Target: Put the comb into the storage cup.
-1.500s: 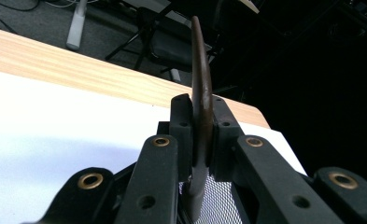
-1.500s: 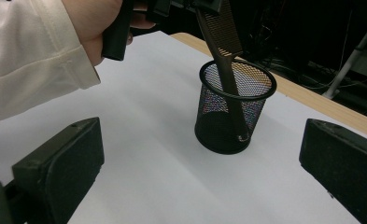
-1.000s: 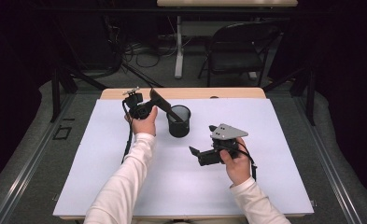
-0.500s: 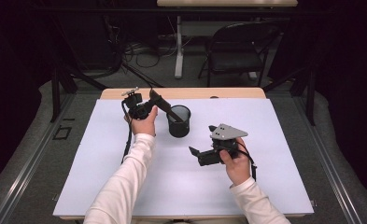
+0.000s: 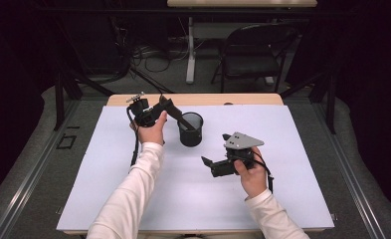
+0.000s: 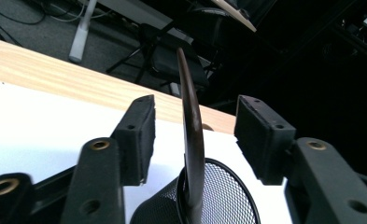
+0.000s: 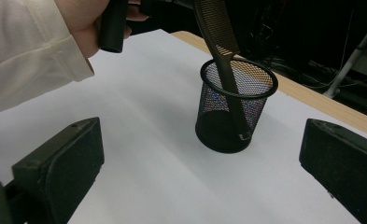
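Observation:
A black mesh cup (image 5: 190,130) (image 7: 235,112) stands on the white sheet, a little left of centre. A dark comb (image 5: 183,120) (image 6: 193,135) (image 7: 221,32) leans in it, its top tilted to the left. My left gripper (image 5: 170,107) (image 6: 195,121) hovers at the comb's top. Its jaws have just been opening, and the comb stands between the pads (image 6: 141,130) with a gap on each side. My right gripper (image 5: 209,165) (image 7: 202,161) sits low over the sheet to the right of the cup, open and pointing at it, with nothing between its fingers.
The white sheet (image 5: 292,149) covers most of the table, and a wooden strip (image 5: 243,99) shows along the far edge. Beyond it are a dark chair (image 5: 252,55), a table leg and cables on the floor. The sheet's front and right parts are bare.
The left gripper's jaws have spread apart and let go of the comb, which now rests in the mesh cup. Neither hand has shifted.

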Tool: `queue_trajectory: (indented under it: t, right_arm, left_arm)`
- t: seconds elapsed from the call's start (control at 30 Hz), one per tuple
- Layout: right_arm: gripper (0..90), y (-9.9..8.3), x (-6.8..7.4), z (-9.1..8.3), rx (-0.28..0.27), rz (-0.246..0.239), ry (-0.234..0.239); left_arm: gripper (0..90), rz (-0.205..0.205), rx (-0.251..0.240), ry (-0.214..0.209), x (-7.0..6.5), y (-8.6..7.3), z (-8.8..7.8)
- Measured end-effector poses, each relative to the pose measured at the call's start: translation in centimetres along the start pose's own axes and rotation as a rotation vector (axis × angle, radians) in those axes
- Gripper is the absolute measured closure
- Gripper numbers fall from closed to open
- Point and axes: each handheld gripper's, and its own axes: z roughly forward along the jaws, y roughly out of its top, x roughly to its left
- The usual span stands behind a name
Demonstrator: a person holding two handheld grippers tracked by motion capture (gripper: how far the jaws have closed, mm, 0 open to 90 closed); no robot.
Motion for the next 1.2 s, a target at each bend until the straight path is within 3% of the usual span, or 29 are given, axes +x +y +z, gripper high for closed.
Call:
queue_trajectory:
  t: [0.2, 0.5, 0.83, 1.2]
  right_arm:
    - [0.0, 0.0, 0.0, 0.0, 0.001, -0.001, 0.0]
    - [0.0, -0.1, 0.0, 0.1, 0.007, -0.002, 0.001]
    - [0.0, -0.1, 0.0, 0.1, 0.008, -0.003, 0.0]
    - [0.0, -0.1, 0.0, 0.1, 0.007, 0.0, -0.003]
  left_arm:
    - [39.9, 0.003, -0.033, -0.025, -0.1, 0.5, -0.8]
    - [32.9, 0.045, -0.094, -0.021, -0.4, 1.3, -2.0]
    - [28.0, 0.041, -0.105, -0.038, 0.1, 2.1, -2.9]
    - [28.1, 0.118, -0.13, -0.053, 0.3, 2.8, -3.6]
